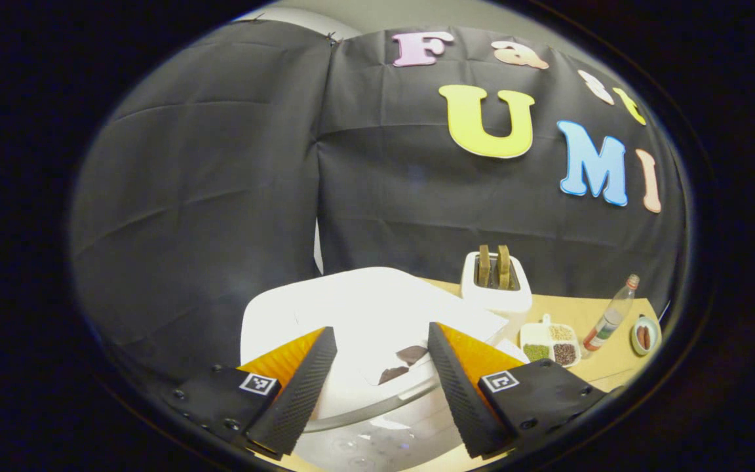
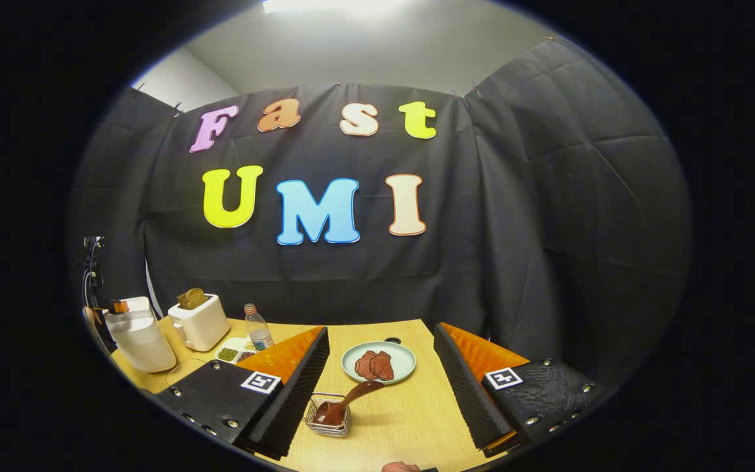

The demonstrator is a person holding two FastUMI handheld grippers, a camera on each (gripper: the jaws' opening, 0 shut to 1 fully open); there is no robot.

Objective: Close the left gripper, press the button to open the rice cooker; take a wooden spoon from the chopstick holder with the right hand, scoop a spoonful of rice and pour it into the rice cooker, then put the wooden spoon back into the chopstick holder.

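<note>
Both grippers stand wide open. Nearest, the left gripper [image 1: 377,383] hovers over the white rice cooker [image 1: 364,314], lid down. Ahead of the right gripper [image 2: 377,387], the wooden spoon [image 2: 345,403] leans in the wire chopstick holder [image 2: 329,423] on the desk [image 2: 404,419]. Beyond sits a plate [image 2: 379,361]; the toaster [image 2: 199,321] and bottle [image 2: 258,331] stand farther left.

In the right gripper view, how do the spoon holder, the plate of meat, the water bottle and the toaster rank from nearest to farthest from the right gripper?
1. Spoon holder, a wire basket just ahead, by the left finger, with the wooden spoon in it.
2. Plate, ahead in the middle of the table.
3. Water bottle, farther back on the left.
4. Toaster, farther left, near the wall.
</note>
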